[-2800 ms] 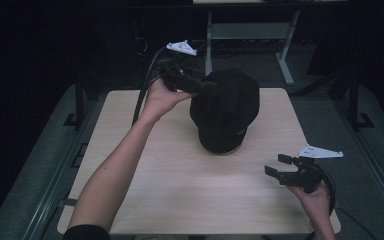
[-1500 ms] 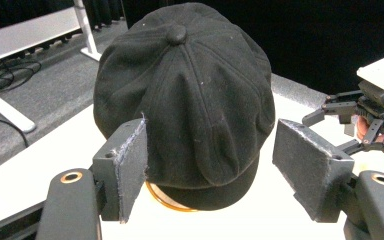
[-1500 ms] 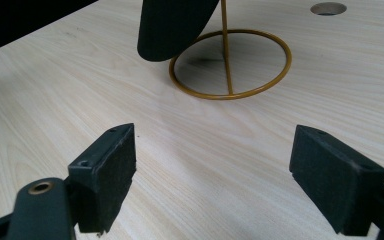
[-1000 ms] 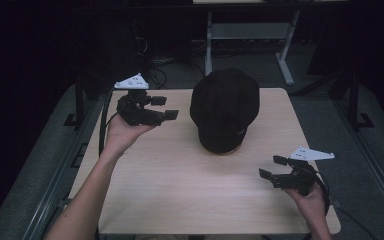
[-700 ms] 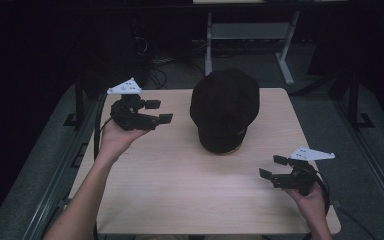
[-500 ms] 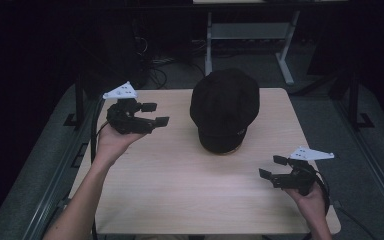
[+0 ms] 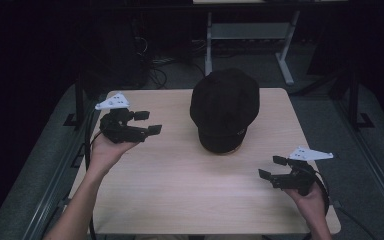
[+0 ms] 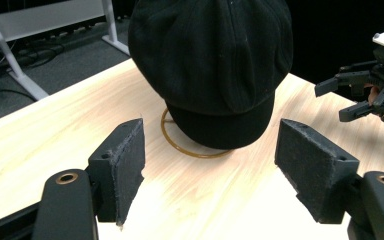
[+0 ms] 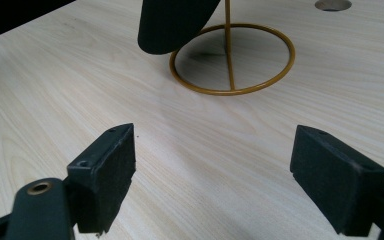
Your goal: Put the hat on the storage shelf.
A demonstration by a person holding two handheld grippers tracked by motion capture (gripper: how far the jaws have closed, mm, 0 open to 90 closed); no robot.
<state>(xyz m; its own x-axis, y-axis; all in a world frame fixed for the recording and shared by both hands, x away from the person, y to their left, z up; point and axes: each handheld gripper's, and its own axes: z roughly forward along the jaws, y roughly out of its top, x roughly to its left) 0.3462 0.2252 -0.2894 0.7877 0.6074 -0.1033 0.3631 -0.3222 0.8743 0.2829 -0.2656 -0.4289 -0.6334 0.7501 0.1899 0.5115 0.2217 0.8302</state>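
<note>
A black cap (image 7: 225, 109) sits on a gold wire stand at the back middle of the wooden table (image 7: 180, 190). In the left gripper view the cap (image 8: 210, 65) hangs over the stand's ring base (image 8: 180, 147); in the right gripper view the ring (image 9: 232, 60) and its upright rod show under the cap's brim (image 9: 172, 22). My left gripper (image 7: 147, 122) is open, held left of the cap and apart from it, nothing between its pads. My right gripper (image 7: 272, 167) is open near the front right, low over the table, holding nothing.
A round cable hole (image 9: 333, 4) lies in the tabletop beyond the stand. A white desk frame (image 7: 250, 35) stands behind the table on the dark floor. Bare wood stretches between the two grippers.
My left hand has let go of the cap, drawn back to the left of it and sunk a little toward the table. The right gripper has stayed put.
</note>
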